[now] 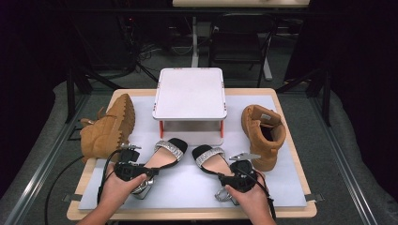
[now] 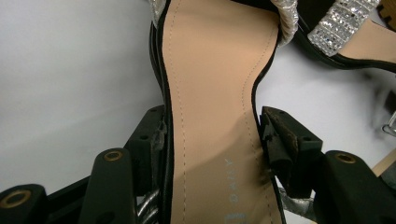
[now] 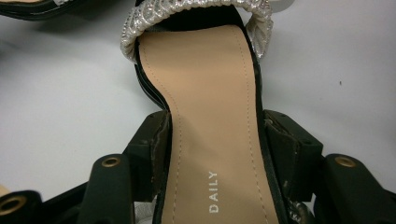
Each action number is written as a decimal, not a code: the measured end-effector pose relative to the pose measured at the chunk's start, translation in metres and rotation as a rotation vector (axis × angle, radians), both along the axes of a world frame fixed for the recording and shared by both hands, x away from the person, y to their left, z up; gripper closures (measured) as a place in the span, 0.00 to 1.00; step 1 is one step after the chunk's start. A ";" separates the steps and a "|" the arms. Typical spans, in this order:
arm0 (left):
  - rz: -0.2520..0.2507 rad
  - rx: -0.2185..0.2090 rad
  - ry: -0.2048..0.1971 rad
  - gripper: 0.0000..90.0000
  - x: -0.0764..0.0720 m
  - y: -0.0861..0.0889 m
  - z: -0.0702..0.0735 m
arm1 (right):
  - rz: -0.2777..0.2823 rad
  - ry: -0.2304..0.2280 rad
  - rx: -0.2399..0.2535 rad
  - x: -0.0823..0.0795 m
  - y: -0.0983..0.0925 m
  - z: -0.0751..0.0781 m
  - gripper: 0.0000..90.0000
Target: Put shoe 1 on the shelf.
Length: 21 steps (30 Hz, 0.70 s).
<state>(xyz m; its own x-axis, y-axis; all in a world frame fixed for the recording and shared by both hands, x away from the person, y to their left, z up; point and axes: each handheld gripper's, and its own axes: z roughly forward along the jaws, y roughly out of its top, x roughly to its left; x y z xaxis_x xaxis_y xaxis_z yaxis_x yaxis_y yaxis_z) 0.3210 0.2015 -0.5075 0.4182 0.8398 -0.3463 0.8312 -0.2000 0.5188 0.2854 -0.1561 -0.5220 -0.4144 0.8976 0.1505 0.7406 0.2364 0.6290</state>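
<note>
Now both tongs (image 1: 152, 171) (image 1: 220, 177) clasp the sandals (image 1: 165, 157) (image 1: 212, 161).

Tan-insoled sandal (image 3: 205, 116) (printed "DAILY"), waist between the hand-held gripper (image 3: 212, 140) jaws, silver strap (image 3: 187, 11) beyond, white tabletop (image 3: 70, 93)

We see two black heeled sandals (image 1: 168, 154) (image 1: 210, 159) with tan insoles and glittering silver straps; two tan suede boots (image 1: 107, 129) (image 1: 263, 133); a white mat (image 1: 187, 187).
</note>
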 end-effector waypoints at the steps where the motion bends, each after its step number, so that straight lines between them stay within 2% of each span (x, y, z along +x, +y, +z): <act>1: 0.002 0.001 -0.001 0.49 0.001 0.000 0.001 | -0.004 0.002 0.001 0.001 0.000 0.001 0.47; 12: 0.041 0.012 -0.003 0.49 0.014 -0.004 0.007 | -0.047 0.014 0.009 0.015 0.005 0.013 0.47; 18: 0.085 0.008 -0.004 0.49 0.026 -0.013 0.003 | -0.101 0.016 0.012 0.031 0.010 0.015 0.47; 21: 0.100 0.012 -0.003 0.49 0.032 -0.019 0.001 | -0.127 0.012 -0.005 0.039 0.015 0.013 0.47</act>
